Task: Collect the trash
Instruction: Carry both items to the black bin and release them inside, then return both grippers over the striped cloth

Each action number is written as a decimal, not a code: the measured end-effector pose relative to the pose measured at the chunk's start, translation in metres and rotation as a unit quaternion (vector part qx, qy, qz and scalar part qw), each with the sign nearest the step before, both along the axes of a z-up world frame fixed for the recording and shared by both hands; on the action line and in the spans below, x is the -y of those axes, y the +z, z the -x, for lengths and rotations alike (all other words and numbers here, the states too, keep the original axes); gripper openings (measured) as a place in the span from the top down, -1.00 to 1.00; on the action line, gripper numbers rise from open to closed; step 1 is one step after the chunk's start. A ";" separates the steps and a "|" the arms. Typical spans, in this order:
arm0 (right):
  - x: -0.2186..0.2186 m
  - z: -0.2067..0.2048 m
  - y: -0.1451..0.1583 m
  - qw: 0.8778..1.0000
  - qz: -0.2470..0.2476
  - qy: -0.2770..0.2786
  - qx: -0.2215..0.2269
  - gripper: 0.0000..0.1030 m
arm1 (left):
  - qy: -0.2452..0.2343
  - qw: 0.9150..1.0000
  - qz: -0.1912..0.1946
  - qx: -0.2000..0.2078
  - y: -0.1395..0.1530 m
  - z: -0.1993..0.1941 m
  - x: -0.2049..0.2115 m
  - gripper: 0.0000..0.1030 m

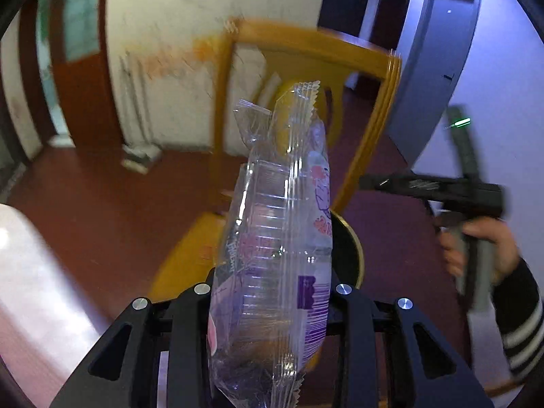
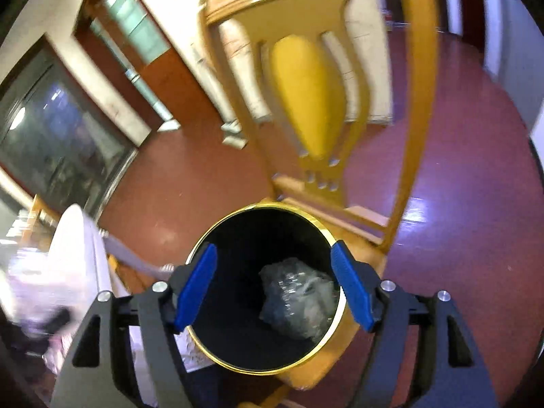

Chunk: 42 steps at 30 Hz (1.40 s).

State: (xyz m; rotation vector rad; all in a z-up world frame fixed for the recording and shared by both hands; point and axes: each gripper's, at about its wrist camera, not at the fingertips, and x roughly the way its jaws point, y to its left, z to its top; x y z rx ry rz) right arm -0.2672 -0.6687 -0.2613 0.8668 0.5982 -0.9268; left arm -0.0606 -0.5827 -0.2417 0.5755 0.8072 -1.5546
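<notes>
There is one clear plastic wrapper (image 1: 272, 238) in the left wrist view. It has pink and purple print and a bar code. The left gripper (image 1: 272, 306) is clamped on it, with one black finger on each side. The bottom of the wrapper runs off the picture. Behind the wrapper peeks a bit of one round black bin (image 1: 346, 251) with a gold rim. Most of the bin is hidden there. One yellow wooden chair (image 1: 374, 68) stands behind it, blurry. On the far right, one hand (image 1: 482, 248) with a striped sleeve holds the other gripper tool, also blurry.

In the right wrist view, the white thing at the left edge is too blurry to name. The right gripper (image 2: 273, 285) has two blue pads (image 2: 195, 289), and they stand wide apart with nothing between them. They sit over the mouth of the bin (image 2: 217, 231). One crumpled clear bag (image 2: 299, 302) lies at the bottom of the bin. The bin stands on the seat of the chair (image 2: 306, 95). The red floor (image 2: 459, 170) is around it.
</notes>
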 end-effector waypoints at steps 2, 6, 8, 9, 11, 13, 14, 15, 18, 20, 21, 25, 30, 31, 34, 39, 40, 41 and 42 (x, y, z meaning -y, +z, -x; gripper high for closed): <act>0.004 0.013 0.005 1.000 -0.005 -0.014 0.022 -0.36 | -0.003 1.000 -0.026 -0.012 -0.024 0.018 0.036 0.37; 0.000 0.030 0.018 0.999 0.003 -0.024 0.040 -0.37 | -0.008 0.993 -0.116 -0.017 -0.076 0.052 0.085 -0.38; -0.003 0.030 0.023 0.999 0.010 -0.022 0.040 -0.37 | -0.006 0.990 -0.142 -0.005 -0.088 0.060 0.095 -0.76; -0.004 0.031 0.023 0.999 0.012 -0.022 0.039 -0.37 | -0.006 0.990 -0.141 0.003 -0.088 0.062 0.096 -0.79; -0.006 0.032 0.024 0.999 0.013 -0.025 0.040 -0.37 | -0.004 0.990 -0.139 -0.007 -0.086 0.061 0.097 -0.88; -0.005 0.031 0.023 0.999 0.012 -0.026 0.043 -0.37 | -0.004 0.990 -0.139 -0.023 -0.085 0.055 0.077 -0.88; -0.004 0.028 0.023 0.999 0.011 -0.026 0.043 -0.37 | -0.006 0.990 -0.139 -0.024 -0.085 0.055 0.072 -0.88; -0.003 0.026 0.024 0.999 0.011 -0.024 0.044 -0.37 | -0.006 0.990 -0.137 -0.022 -0.084 0.054 0.069 -0.88; -0.004 0.019 0.029 0.999 0.015 -0.016 0.044 -0.37 | -0.002 0.992 -0.126 -0.021 -0.077 0.051 0.053 -0.88; -0.007 0.012 0.032 0.999 0.020 -0.010 0.039 -0.37 | 0.010 0.993 -0.115 -0.024 -0.070 0.041 0.046 -0.88; -0.009 0.011 0.034 0.999 0.021 -0.009 0.038 -0.38 | 0.018 0.993 -0.111 -0.024 -0.066 0.038 0.041 -0.89; -0.016 -0.005 0.034 0.999 0.021 -0.001 0.024 -0.38 | 0.047 0.993 -0.104 -0.031 -0.055 0.022 0.029 -0.89; -0.031 -0.026 0.048 0.999 0.037 0.011 0.017 -0.40 | 0.102 0.993 -0.055 -0.004 -0.019 -0.010 -0.003 -0.89; -0.036 -0.032 0.054 0.999 0.043 0.014 0.018 -0.42 | 0.118 0.992 -0.040 -0.003 -0.005 -0.022 -0.017 -0.89; -0.050 -0.050 0.068 0.997 0.064 0.031 0.029 -0.49 | 0.169 0.986 0.005 -0.002 0.029 -0.059 -0.070 -0.89; -0.091 -0.117 0.092 0.986 0.094 0.121 0.060 -0.53 | 0.289 0.955 0.041 0.059 0.073 -0.115 -0.184 -0.89; -0.104 -0.137 0.097 0.982 0.096 0.149 0.068 -0.53 | 0.326 0.941 0.048 0.082 0.085 -0.126 -0.219 -0.89; -0.113 -0.151 0.100 0.978 0.097 0.169 0.074 -0.53 | 0.352 0.929 0.053 0.100 0.094 -0.132 -0.243 -0.89; -0.124 -0.168 0.104 0.973 0.097 0.192 0.081 -0.53 | 0.383 0.914 0.060 0.122 0.105 -0.138 -0.273 -0.89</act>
